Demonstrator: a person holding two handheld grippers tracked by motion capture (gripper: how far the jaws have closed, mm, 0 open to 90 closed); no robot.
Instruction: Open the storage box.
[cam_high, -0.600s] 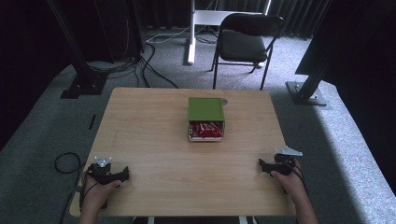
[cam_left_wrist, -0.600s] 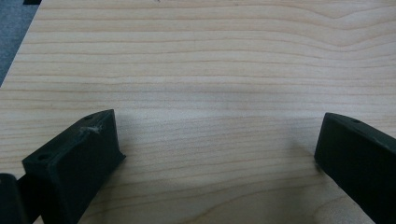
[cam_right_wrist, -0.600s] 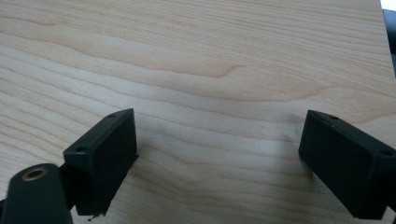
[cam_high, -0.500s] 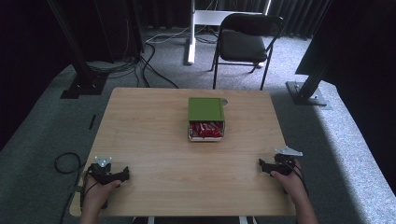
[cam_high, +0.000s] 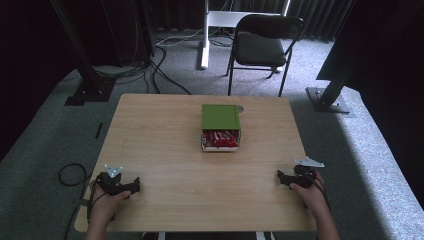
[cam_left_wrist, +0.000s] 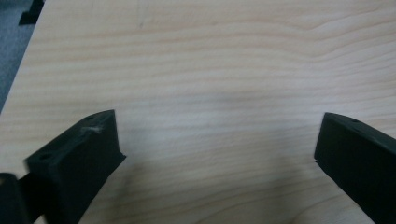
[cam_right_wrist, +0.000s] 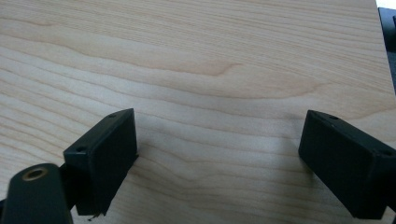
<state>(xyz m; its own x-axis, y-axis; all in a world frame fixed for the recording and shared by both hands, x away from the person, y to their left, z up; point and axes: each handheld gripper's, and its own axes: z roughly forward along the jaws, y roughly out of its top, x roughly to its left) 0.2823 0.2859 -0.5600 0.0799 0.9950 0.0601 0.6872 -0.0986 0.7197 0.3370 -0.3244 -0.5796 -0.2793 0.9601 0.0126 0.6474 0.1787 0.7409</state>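
No change since earlier frame. Left gripper (cam_high: 131, 187) and right gripper (cam_high: 283, 178) rest released on table (cam_high: 160, 140) corners; green box (cam_high: 220, 117), red contents possibly packets.

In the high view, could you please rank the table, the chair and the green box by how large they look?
1. Table, easily the largest.
2. Chair, though it stands farther away.
3. Green box, smallest.
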